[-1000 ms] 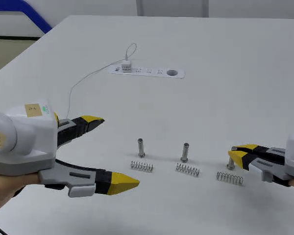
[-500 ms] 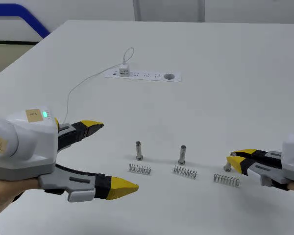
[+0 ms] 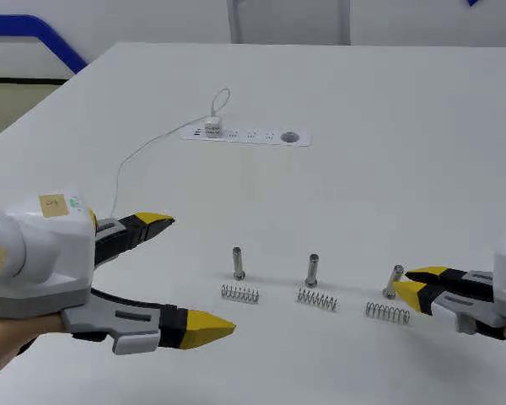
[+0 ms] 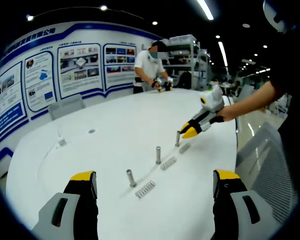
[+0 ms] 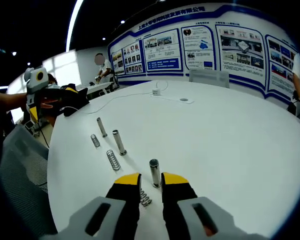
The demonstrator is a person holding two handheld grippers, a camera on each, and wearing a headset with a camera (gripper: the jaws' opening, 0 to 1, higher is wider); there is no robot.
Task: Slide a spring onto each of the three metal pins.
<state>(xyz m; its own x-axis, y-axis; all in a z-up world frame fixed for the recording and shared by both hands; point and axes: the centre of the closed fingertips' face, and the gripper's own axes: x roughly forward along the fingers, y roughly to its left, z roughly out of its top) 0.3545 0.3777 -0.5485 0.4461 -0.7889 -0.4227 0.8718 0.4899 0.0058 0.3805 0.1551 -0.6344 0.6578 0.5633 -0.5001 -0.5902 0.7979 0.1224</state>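
Three short metal pins stand in a row on the white table: left (image 3: 238, 262), middle (image 3: 312, 269), right (image 3: 393, 281). A loose spring lies in front of each: (image 3: 240, 294), (image 3: 317, 299), (image 3: 388, 313). My left gripper (image 3: 185, 272) is wide open at the left, well short of the left pin (image 4: 131, 178), with nothing in it. My right gripper (image 3: 415, 283) sits low at the right, its jaws a narrow gap apart. Its tips are just right of the right pin (image 5: 154, 172), which stands in line with that gap. The right spring (image 5: 145, 198) lies under the tips.
A white power strip (image 3: 244, 135) with a plug (image 3: 212, 128) and a thin cable lies further back on the table (image 3: 388, 169). The table edge runs along the far left. A person works at another table (image 4: 155, 65).
My right gripper has drawn back a little to the right, so the right pin now stands free of its tips. The left gripper has barely moved. The head camera shifted.
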